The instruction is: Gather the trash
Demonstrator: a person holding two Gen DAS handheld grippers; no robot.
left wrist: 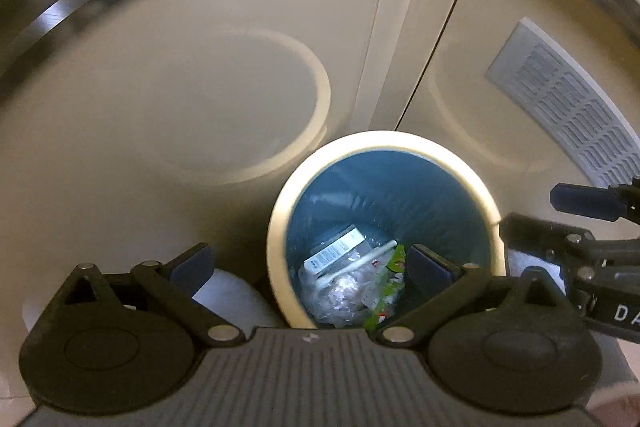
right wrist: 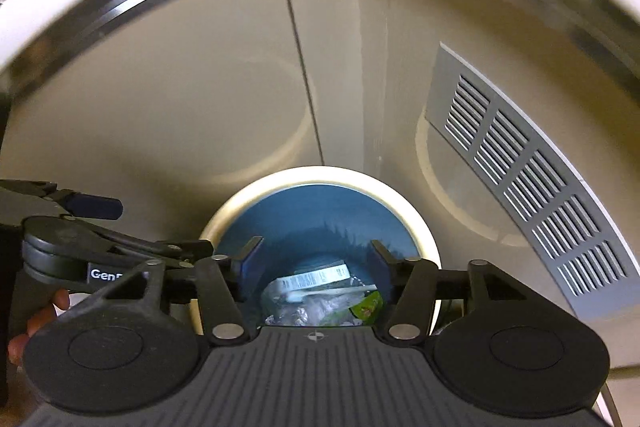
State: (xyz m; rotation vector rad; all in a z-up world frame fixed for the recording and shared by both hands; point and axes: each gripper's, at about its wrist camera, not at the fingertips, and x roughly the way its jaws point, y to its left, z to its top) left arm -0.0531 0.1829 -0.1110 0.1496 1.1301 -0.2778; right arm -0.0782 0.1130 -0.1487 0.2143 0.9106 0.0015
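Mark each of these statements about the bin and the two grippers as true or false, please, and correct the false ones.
1. The trash bin has a blue liner. True.
2. The bin is empty. False: a white carton, a white straw, clear plastic and a green wrapper lie at its bottom.
3. The left gripper holds a piece of trash. False: its jaws are open with nothing between them.
4. The right gripper has open jaws above the bin. True.
5. A grey vent grille is on the panel to the right of the bin. True.
6. The bin lies on its side. False: it stands upright, its opening facing the cameras.
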